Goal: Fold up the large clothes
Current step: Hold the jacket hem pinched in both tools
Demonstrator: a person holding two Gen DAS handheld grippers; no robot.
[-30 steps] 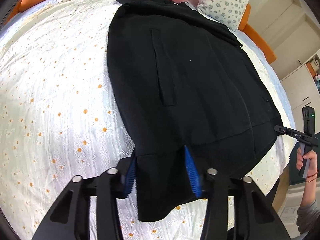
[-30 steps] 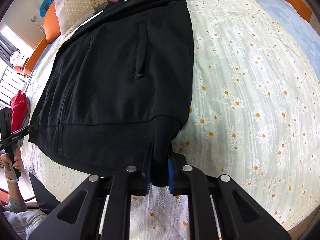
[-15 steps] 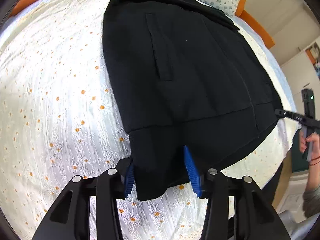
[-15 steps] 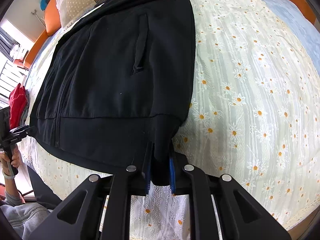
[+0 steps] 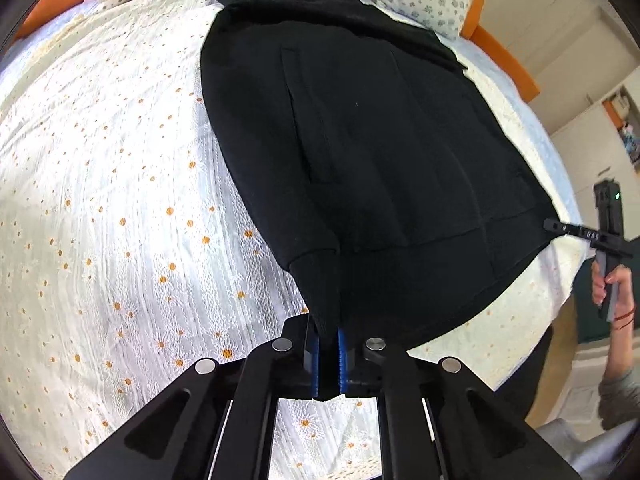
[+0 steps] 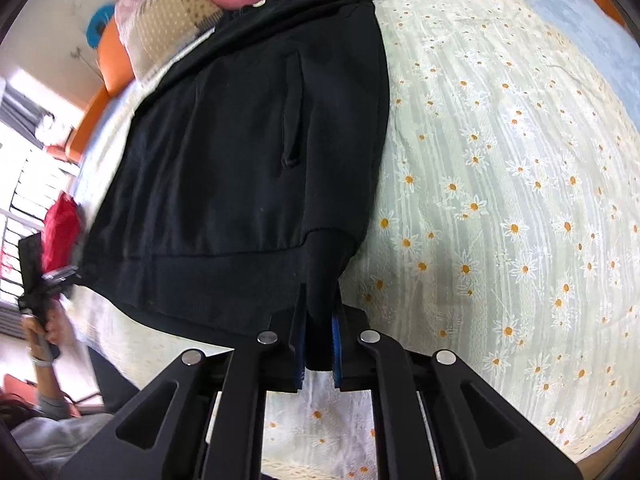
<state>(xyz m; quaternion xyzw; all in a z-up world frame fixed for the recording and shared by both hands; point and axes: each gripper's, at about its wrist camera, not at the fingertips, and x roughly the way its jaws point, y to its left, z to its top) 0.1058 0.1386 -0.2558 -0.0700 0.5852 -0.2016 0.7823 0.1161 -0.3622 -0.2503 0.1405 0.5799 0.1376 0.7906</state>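
Left gripper (image 5: 328, 354) has just been closing and now pinches the near hem corner of the black jacket (image 5: 360, 152); the garment runs lengthwise away toward the pillows on the daisy bedspread (image 5: 100, 200); right gripper (image 6: 318, 346) likewise clamps the opposite hem corner; both hold the near end.

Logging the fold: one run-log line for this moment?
left gripper: just closed on jacket hem | right gripper: shut on hem | jacket: flat on bed

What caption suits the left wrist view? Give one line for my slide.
Left gripper pinches a hem corner of the black jacket lying flat on the daisy-print bedspread.
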